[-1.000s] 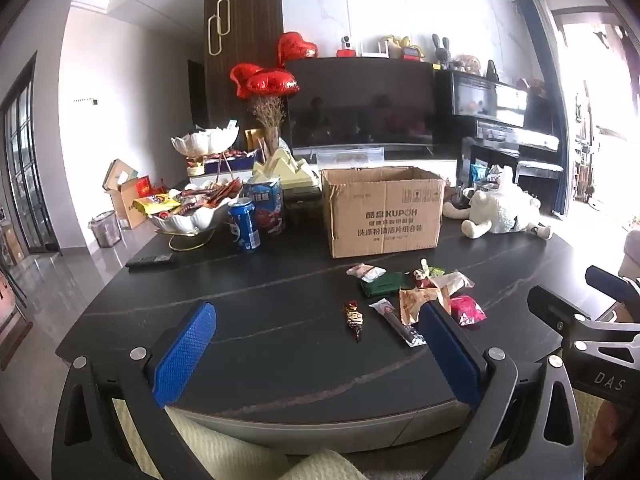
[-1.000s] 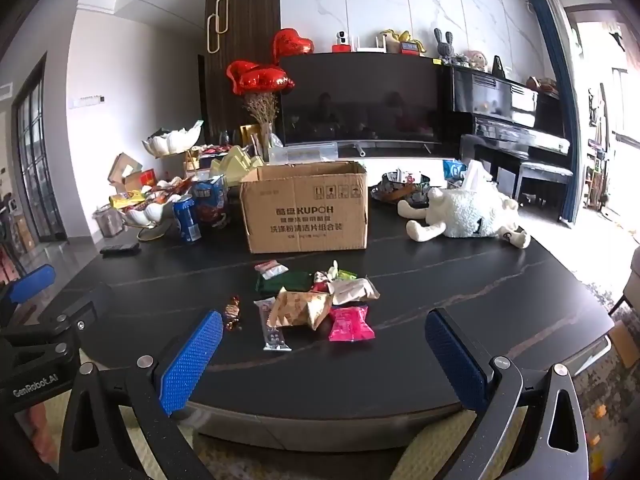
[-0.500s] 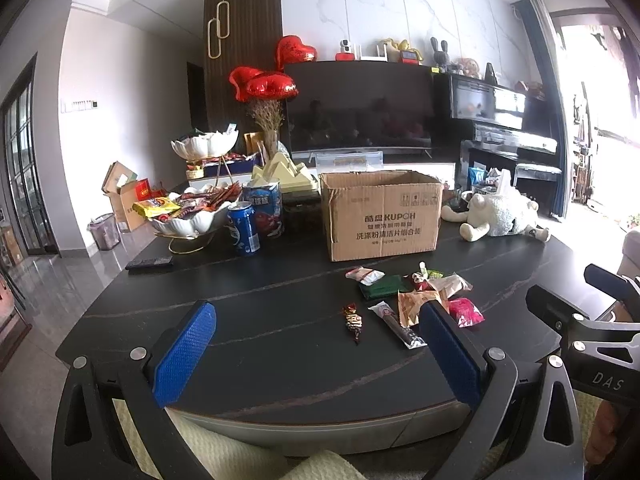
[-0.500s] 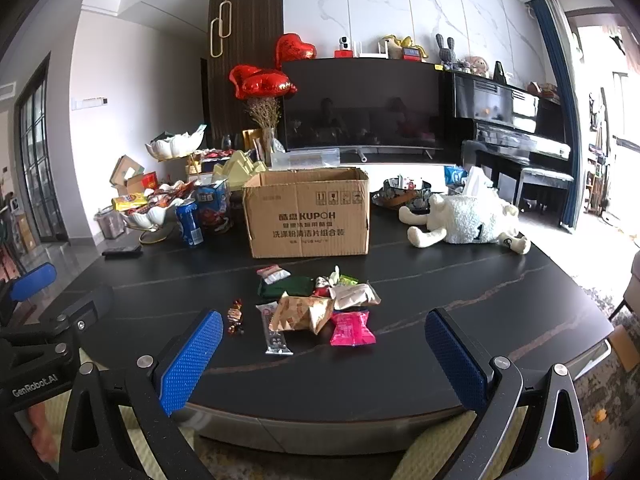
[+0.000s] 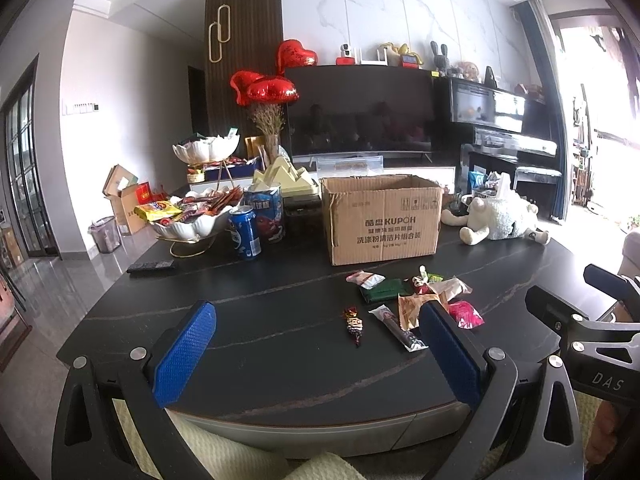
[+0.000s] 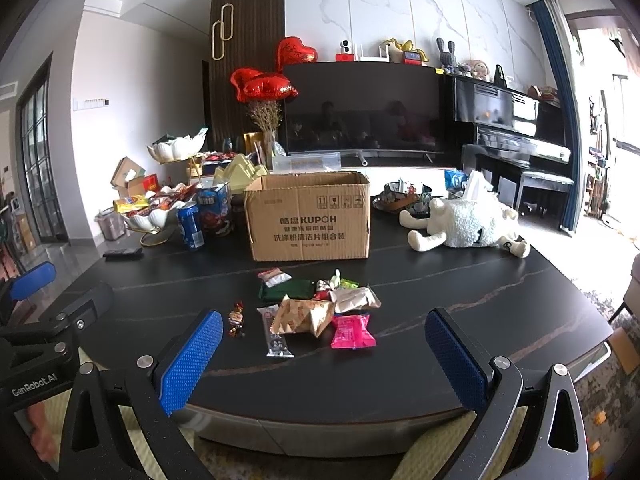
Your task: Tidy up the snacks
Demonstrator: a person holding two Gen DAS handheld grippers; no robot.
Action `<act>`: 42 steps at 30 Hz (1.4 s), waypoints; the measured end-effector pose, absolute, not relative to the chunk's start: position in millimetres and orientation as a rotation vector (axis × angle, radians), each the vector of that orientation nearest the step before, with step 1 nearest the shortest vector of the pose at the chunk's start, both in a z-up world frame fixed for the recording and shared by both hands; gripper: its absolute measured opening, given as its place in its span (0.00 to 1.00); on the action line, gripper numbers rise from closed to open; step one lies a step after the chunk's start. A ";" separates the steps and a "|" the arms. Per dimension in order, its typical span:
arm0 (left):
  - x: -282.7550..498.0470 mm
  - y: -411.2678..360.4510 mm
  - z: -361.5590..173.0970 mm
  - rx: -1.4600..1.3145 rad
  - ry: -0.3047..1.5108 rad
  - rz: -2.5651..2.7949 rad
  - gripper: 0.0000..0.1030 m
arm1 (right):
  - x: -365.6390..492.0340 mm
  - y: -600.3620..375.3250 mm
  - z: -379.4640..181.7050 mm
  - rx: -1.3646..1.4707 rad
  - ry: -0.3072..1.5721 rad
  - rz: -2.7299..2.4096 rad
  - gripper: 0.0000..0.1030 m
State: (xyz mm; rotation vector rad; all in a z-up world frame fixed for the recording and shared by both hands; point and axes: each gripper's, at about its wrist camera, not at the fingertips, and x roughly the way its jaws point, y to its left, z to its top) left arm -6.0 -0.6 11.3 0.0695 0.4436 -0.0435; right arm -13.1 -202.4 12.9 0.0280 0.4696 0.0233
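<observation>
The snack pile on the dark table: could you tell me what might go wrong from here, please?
1. The crumpled tan snack bag overlaps the pink packet and the long grey-white stick packet, so a grasp may drag neighbours along.
2. The small foil-wrapped candy lies flat and may slip from the open right gripper.
</observation>
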 end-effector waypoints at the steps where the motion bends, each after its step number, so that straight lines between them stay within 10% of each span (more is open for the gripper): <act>1: -6.4 -0.5 10.6 0.070 0.443 -0.042 1.00 | -13.4 -202.3 12.9 0.028 0.468 0.023 0.99; 42: -9.6 -0.6 15.3 0.068 0.434 -0.043 1.00 | -14.9 -199.0 17.5 0.021 0.462 0.025 0.99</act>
